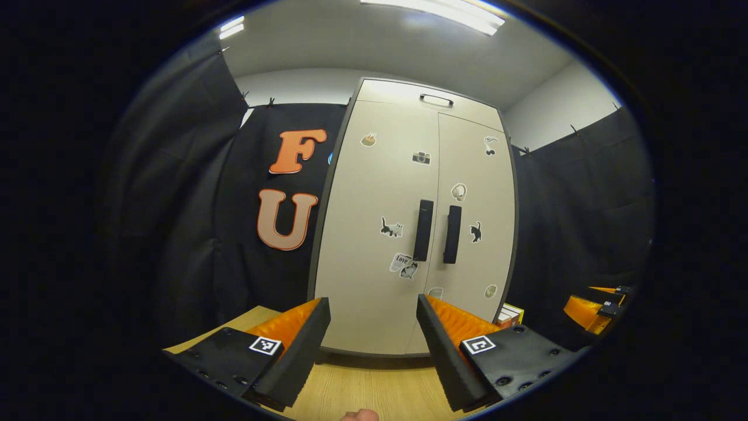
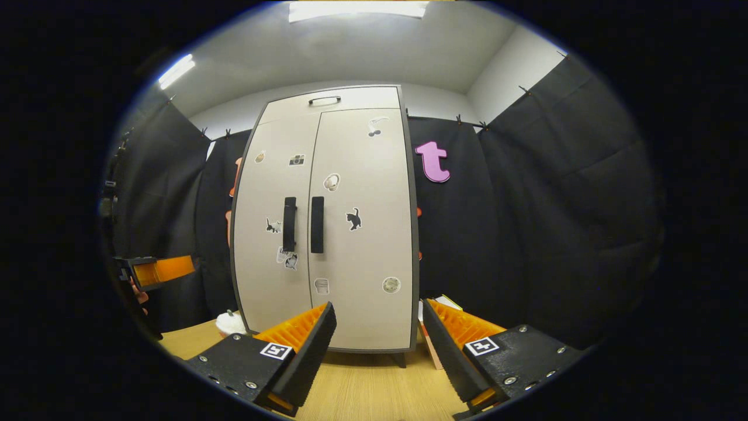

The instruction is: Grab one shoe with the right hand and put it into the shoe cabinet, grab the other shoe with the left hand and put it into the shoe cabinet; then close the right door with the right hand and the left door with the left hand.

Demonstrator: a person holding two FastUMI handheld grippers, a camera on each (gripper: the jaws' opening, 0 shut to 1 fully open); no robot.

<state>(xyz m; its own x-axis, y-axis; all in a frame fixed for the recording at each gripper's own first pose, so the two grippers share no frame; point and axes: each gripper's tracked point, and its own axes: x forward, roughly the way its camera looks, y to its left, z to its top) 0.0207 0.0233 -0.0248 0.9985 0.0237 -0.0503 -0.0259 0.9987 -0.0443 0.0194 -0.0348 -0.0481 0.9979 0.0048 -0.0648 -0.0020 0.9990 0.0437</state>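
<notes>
Two doors shut, both grippers hanging empty

Both doors on the cabinet are sitting closed, left door and right door meeting flush down the middle, with the two dark handles standing side by side at the seam. Cabinet is standing upright on the wood floor, against the black cloth. Cartoon stickers are dotting both doors. No shoes are showing outside, so can't tell where they are; the doors are hiding the inside.

Left gripper is hovering in front of the cabinet, well apart from it, fingers spread wide and gripping nothing. Right gripper is doing the same in its own view, spread wide and empty, aimed at the right door.

Small stuff: a box is poking out at the cabinet's right foot, and something white and fluffy is sitting on the floor by its left corner.
</notes>
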